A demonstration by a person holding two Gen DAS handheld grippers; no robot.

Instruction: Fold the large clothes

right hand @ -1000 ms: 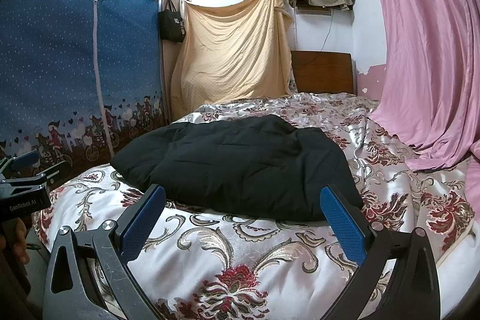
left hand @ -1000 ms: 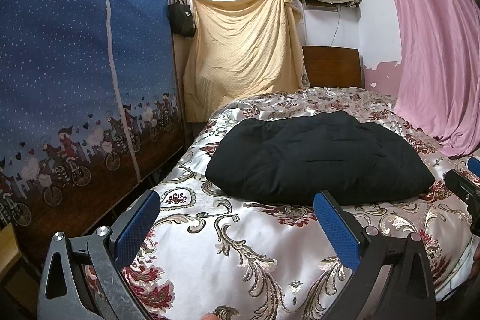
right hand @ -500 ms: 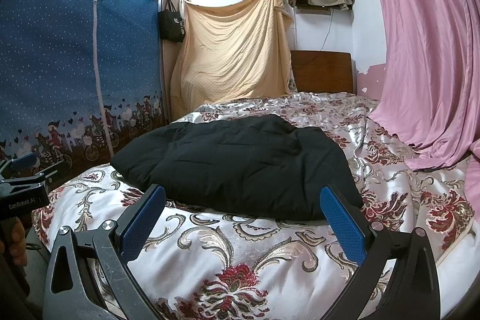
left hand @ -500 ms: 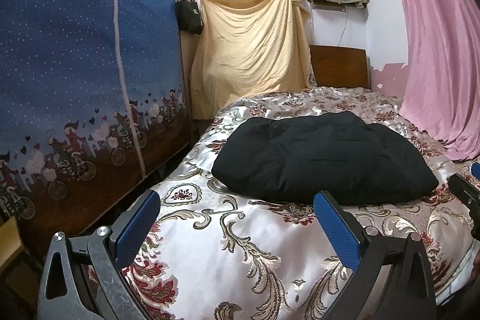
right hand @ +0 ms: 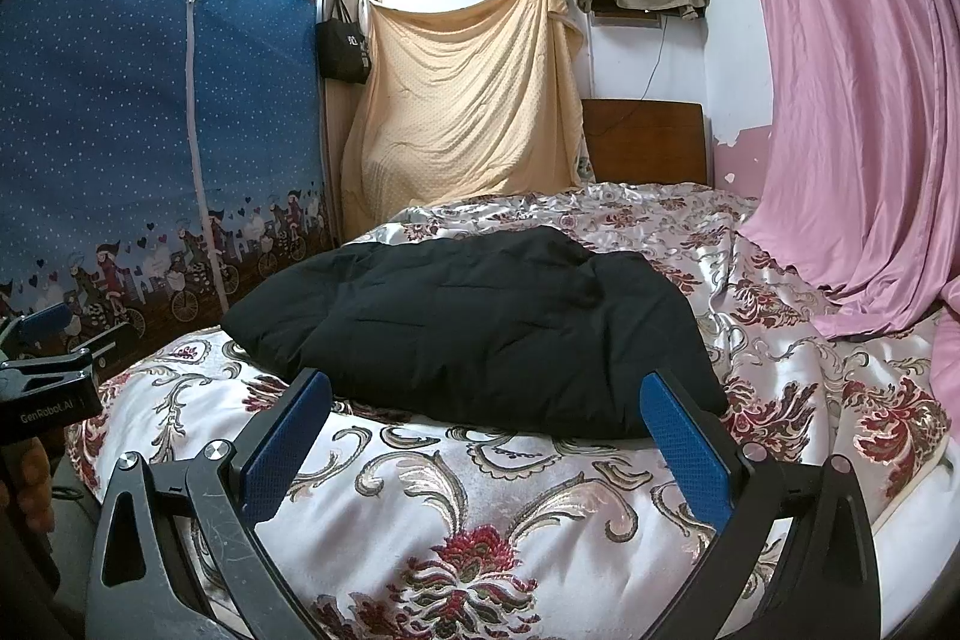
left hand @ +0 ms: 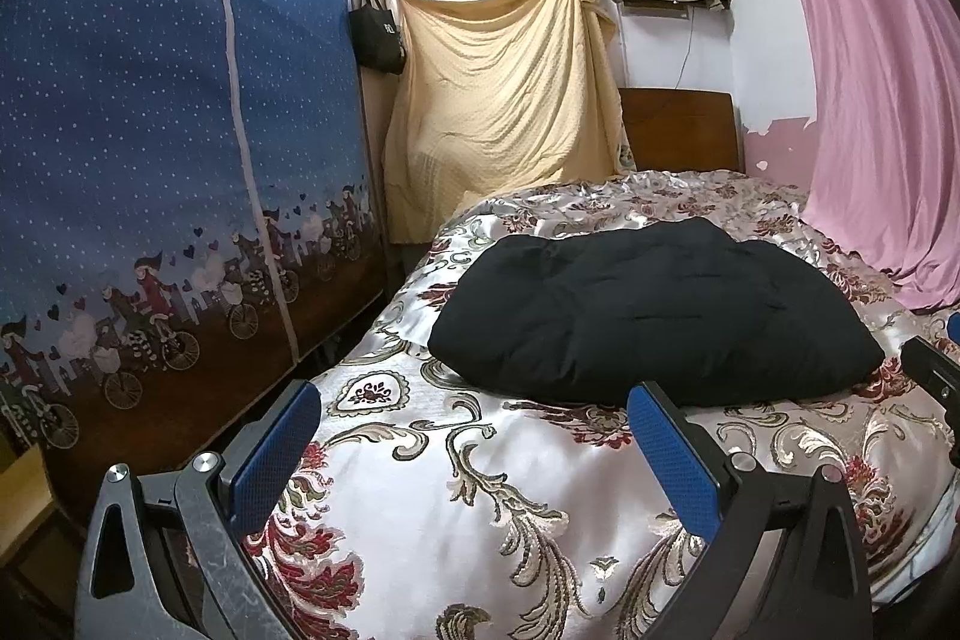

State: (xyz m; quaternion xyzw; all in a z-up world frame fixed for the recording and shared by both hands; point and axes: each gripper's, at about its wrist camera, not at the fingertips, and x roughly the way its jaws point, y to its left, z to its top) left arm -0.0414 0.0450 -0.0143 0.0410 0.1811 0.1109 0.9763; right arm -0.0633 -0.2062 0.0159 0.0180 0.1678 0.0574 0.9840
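Note:
A black padded garment (left hand: 654,316) lies folded in a thick bundle in the middle of the bed; it also shows in the right wrist view (right hand: 480,328). My left gripper (left hand: 474,442) is open and empty, held over the bed's near left part, short of the garment. My right gripper (right hand: 486,430) is open and empty, just short of the garment's near edge. The left gripper's body shows at the left edge of the right wrist view (right hand: 48,388). The right gripper's tip shows at the right edge of the left wrist view (left hand: 933,376).
The bed has a silvery floral cover (left hand: 480,490). A blue fabric wardrobe (left hand: 150,196) stands close along the bed's left side. A yellow sheet (left hand: 504,100) hangs behind, with a wooden headboard (left hand: 678,130). A pink curtain (right hand: 852,100) drapes onto the bed's right side.
The left wrist view has swung slightly left, so the garment sits further right in it. The right gripper has barely moved. Both stay open.

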